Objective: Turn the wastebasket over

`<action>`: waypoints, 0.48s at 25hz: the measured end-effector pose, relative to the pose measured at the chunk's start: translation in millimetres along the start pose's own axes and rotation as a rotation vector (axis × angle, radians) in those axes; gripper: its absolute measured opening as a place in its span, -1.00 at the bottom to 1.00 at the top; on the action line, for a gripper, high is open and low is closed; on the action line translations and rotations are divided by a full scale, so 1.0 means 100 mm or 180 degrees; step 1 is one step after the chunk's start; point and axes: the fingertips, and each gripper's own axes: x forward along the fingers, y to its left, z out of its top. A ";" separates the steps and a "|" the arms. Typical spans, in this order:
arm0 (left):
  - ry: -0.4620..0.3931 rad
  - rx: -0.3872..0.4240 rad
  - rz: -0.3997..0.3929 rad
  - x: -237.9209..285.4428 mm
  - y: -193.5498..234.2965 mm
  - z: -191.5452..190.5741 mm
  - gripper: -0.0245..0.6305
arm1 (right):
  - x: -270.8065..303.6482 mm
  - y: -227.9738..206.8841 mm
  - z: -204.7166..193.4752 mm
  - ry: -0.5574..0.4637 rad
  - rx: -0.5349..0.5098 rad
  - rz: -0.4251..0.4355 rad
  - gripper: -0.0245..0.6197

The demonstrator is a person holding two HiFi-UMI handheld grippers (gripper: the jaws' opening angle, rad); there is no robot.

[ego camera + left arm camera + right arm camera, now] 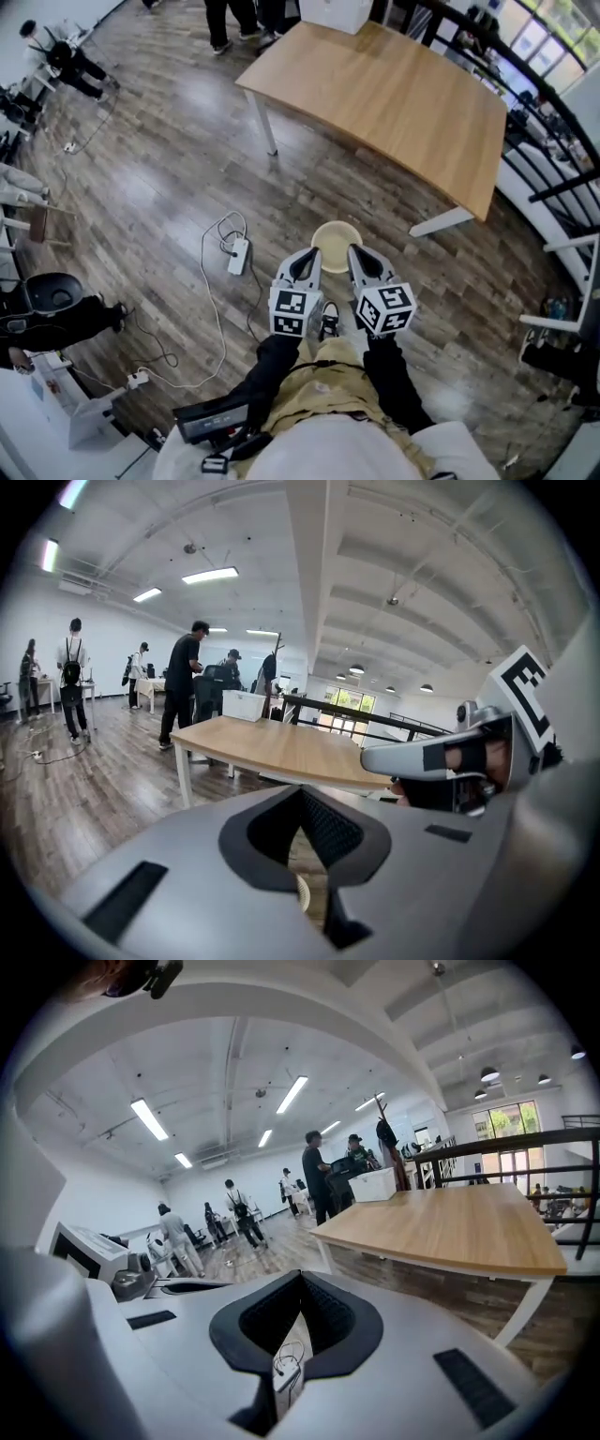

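The wastebasket (335,242) is a cream round bin on the wooden floor just ahead of the person's feet; from above I cannot tell which way up it stands. My left gripper (307,259) and right gripper (362,257) hang side by side high above it, both shut and holding nothing. In the left gripper view the jaws of the left gripper (303,860) meet, and a sliver of the wastebasket (303,892) shows below them. The right gripper (441,759) appears at that view's right. In the right gripper view the right gripper (287,1352) is shut, with only floor and cable behind.
A long wooden table (394,94) on white legs stands beyond the bin. A white power strip (239,255) with looping cables lies on the floor to the left. A black railing (553,159) runs along the right. Several people stand at the far end.
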 end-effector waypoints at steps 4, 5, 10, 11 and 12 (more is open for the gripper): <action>-0.0217 0.0057 0.0038 -0.23 -0.04 0.39 -0.92 | -0.26 0.20 0.43 -0.0243 -0.0086 0.0075 -0.86; -0.0268 0.0084 0.0042 -0.27 -0.06 0.49 -0.92 | -0.32 0.24 0.54 -0.0310 -0.0137 0.0086 -0.86; -0.0568 0.0150 0.0073 -0.48 -0.11 1.00 -0.92 | -0.52 0.44 1.02 -0.0633 -0.0392 0.0153 -0.86; -0.0617 0.0166 0.0053 -0.53 -0.14 1.10 -0.92 | -0.56 0.49 1.12 -0.0706 -0.0437 0.0164 -0.86; -0.0660 0.0193 0.0029 -0.57 -0.17 1.20 -0.92 | -0.61 0.52 1.22 -0.0781 -0.0475 0.0167 -0.86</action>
